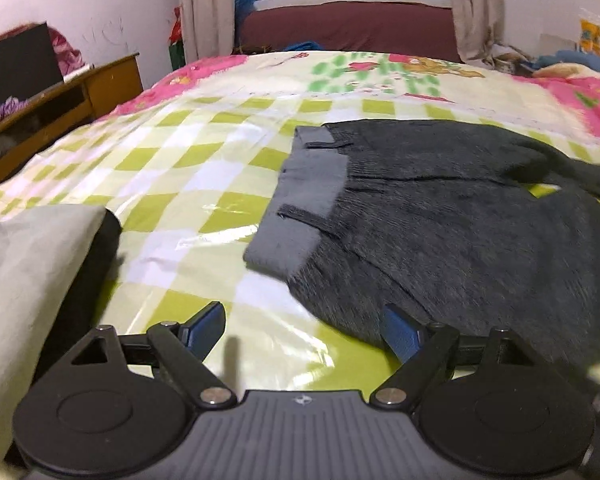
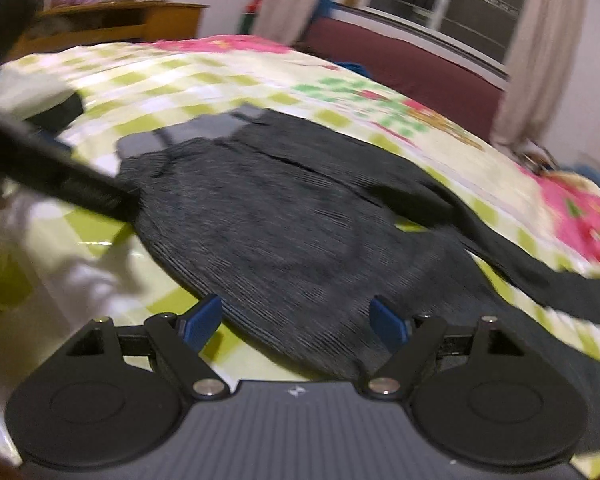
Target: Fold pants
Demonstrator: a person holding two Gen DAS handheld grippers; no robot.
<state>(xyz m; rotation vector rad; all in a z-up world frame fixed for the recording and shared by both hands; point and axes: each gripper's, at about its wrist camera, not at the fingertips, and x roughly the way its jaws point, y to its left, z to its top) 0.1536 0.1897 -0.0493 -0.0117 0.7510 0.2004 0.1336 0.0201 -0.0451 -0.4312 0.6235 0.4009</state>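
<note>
Dark grey pants (image 1: 440,216) with a lighter grey waistband (image 1: 304,192) lie spread on the checked bedspread, waistband to the left. They also show in the right wrist view (image 2: 300,216), blurred by motion. My left gripper (image 1: 304,330) is open and empty, low over the bed at the pants' near edge, its right finger by the cloth. My right gripper (image 2: 296,322) is open and empty, hovering over the near edge of the pants. A pant leg (image 2: 540,272) trails off to the right.
The bed (image 1: 204,160) has a glossy green-checked cover. A folded light grey and black garment (image 1: 32,264) lies at the near left. A wooden desk (image 1: 80,92) stands left of the bed. A maroon couch (image 1: 352,28) sits under the window behind.
</note>
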